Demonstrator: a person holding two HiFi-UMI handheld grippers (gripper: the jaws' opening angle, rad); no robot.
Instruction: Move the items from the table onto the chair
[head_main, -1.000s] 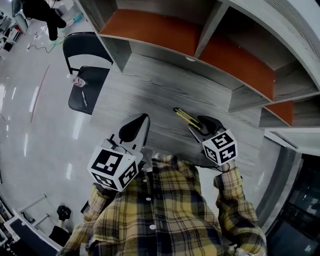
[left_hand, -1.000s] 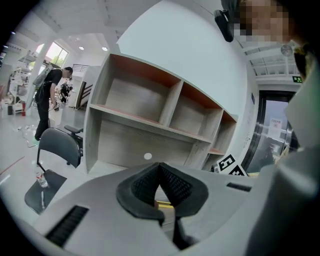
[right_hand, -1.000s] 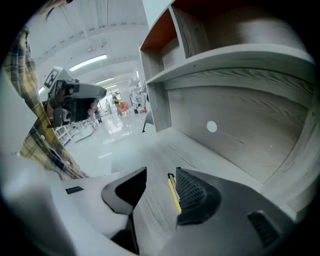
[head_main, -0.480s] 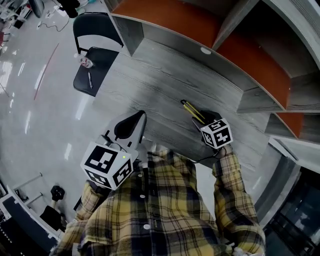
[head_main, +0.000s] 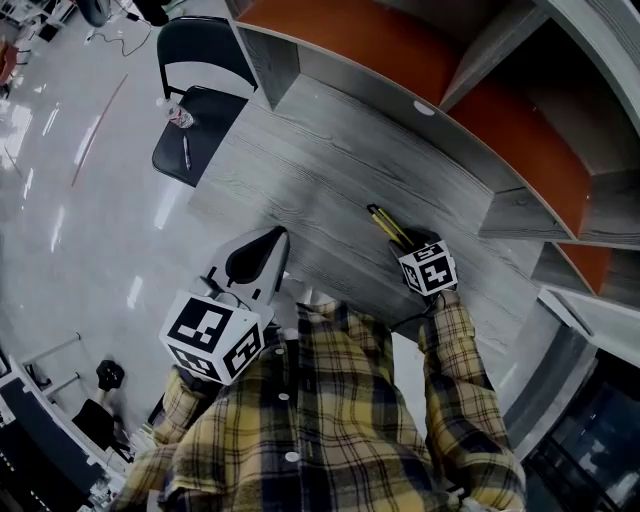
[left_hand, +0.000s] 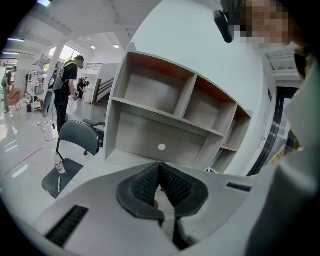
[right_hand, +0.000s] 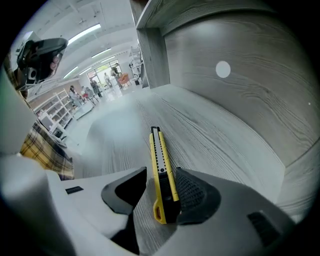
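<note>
Straddles the yellow utility knife (right_hand: 159, 150) near the desk's (head_main: 330, 190) front edge with fingers of the right gripper (right_hand: 162, 174) apart, its long axis in line with them; holds fingers of the left gripper (left_hand: 160, 172) together, empty, nearer the chair (head_main: 205, 125) off the desk's left end.

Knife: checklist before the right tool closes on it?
1. Knife between the right tool's jaws: ok, it lies against one pad, with a gap at the other.
2. Grip made: not ok, jaws apart, knife on the table.
3. Blade retracted: cannot tell.
4. Left tool free: ok, jaws together, nothing held.
5. Room on the chair: ok, the bottle and pen leave bare seat.
</note>
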